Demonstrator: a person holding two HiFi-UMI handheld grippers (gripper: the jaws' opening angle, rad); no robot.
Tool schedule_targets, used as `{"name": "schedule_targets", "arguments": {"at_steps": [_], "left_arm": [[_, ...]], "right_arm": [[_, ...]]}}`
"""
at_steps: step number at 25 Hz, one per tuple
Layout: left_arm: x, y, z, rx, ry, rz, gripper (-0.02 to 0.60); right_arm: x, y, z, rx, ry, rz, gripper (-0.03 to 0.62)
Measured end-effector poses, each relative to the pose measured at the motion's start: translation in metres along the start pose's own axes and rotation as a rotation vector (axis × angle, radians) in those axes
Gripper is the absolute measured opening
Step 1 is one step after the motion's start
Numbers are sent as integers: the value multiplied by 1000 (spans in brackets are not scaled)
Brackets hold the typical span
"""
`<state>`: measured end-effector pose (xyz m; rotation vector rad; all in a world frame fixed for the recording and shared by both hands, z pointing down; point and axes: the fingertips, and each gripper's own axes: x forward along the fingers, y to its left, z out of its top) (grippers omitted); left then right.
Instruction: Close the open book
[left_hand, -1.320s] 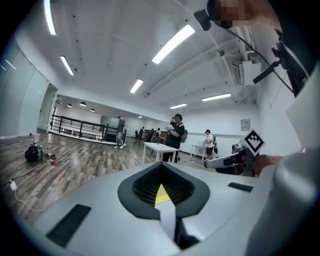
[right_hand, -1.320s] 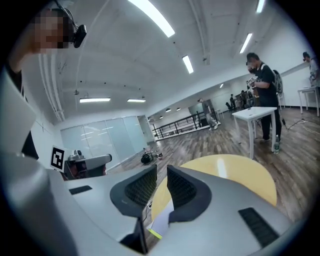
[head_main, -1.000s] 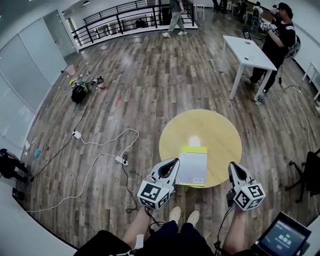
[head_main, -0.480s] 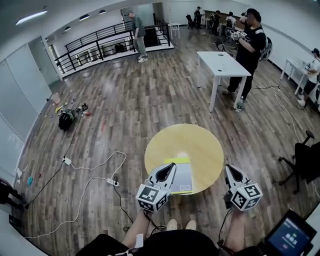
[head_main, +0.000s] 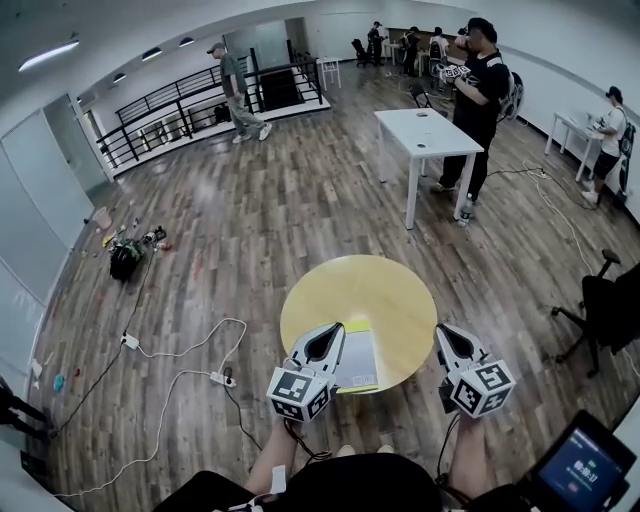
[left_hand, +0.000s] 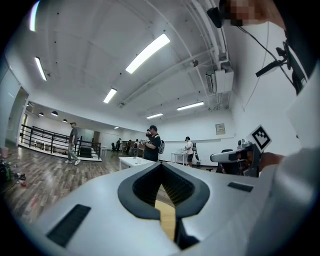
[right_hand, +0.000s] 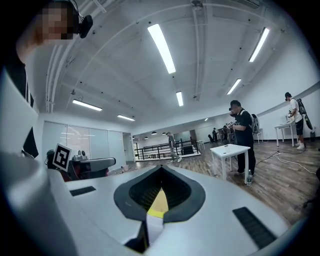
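A book (head_main: 360, 362) with a white cover and a yellow-green strip along its far edge lies closed and flat on the near side of the round yellow table (head_main: 370, 295). My left gripper (head_main: 335, 331) is shut and empty, and it overlaps the book's left edge in the head view. My right gripper (head_main: 442, 331) is also shut and empty, at the table's right rim and apart from the book. In the left gripper view the left gripper (left_hand: 161, 165) has its tips together, with the table (left_hand: 167, 220) showing below. The right gripper (right_hand: 161, 167) frames the book (right_hand: 154, 226) beneath its tips.
A white table (head_main: 425, 130) with a person (head_main: 485, 80) beside it stands behind the round one. A black office chair (head_main: 610, 300) is at the right. Cables and a power strip (head_main: 215, 378) lie on the wooden floor at the left. A tablet screen (head_main: 580, 470) sits at the bottom right.
Both grippers have risen a little and stayed shut. The head view has tilted up and shows more of the room. The book lies unmoved on the table.
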<state>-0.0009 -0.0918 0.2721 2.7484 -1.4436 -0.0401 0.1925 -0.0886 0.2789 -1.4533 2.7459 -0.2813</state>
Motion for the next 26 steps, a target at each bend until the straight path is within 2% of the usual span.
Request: {"name": "schedule_targets", "arguments": {"at_steps": [8,26], "left_arm": [[1,-1,0,2,-2,2,-2],[-2,-8,2,19,-4,10,-2]], "right_arm": [[1,3,10,-20,-11,22,5],[-1,5,5,-57,16,34,5]]}}
